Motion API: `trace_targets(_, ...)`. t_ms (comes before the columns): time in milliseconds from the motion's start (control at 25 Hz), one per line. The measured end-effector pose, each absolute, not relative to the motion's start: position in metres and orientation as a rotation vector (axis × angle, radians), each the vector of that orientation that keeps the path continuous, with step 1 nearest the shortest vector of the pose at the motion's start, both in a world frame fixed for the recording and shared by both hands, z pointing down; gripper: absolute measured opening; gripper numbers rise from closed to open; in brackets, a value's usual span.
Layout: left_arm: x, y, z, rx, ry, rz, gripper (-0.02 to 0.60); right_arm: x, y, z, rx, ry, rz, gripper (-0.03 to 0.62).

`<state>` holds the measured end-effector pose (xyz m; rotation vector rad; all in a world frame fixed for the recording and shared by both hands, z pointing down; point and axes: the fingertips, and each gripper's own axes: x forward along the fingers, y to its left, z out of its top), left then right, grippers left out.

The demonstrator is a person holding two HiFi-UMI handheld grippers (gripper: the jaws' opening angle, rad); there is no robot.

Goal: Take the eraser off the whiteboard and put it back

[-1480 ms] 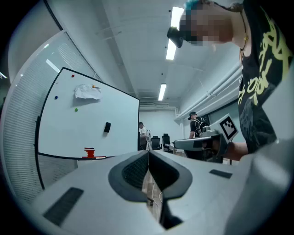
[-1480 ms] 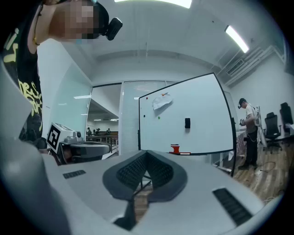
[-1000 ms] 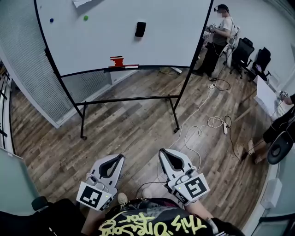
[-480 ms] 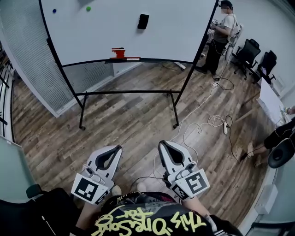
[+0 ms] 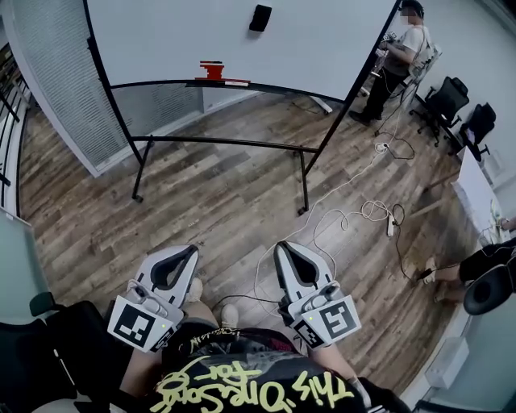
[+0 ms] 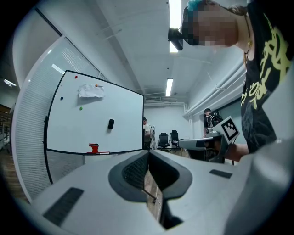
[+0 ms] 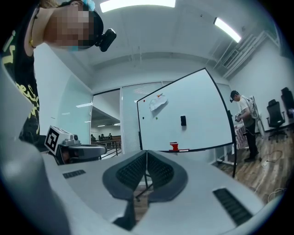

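We hold both tongs low in front of us: the left gripper point(image 5: 182, 258) has its jaws pressed together with nothing between them, and the right gripper point(image 5: 285, 255) is closed and empty too. Beyond them, a white cable point(image 5: 355, 216) trails over the wood floor point(image 5: 218, 202). Well apart from both, the black eraser point(image 5: 260, 18) sticks high on the whiteboard point(image 5: 161, 36), above a red object point(image 5: 213, 70) on its ledge. A person point(image 5: 401, 60) stands near the board's right edge

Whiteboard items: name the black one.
The eraser, a dark block stuck mid-board. The crumpled paper is white; the blue magnet and green magnet are small coloured dots.
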<state>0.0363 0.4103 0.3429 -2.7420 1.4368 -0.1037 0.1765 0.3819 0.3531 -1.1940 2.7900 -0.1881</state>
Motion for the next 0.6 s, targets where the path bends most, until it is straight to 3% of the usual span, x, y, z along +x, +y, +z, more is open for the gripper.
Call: trace_targets(600, 0.038, 0.375, 0.339, -2.739, 1.380, -0.105, 0.011, 0.179, 0.353, 0.346, -1.249, 2.766, -0.128, 0.011)
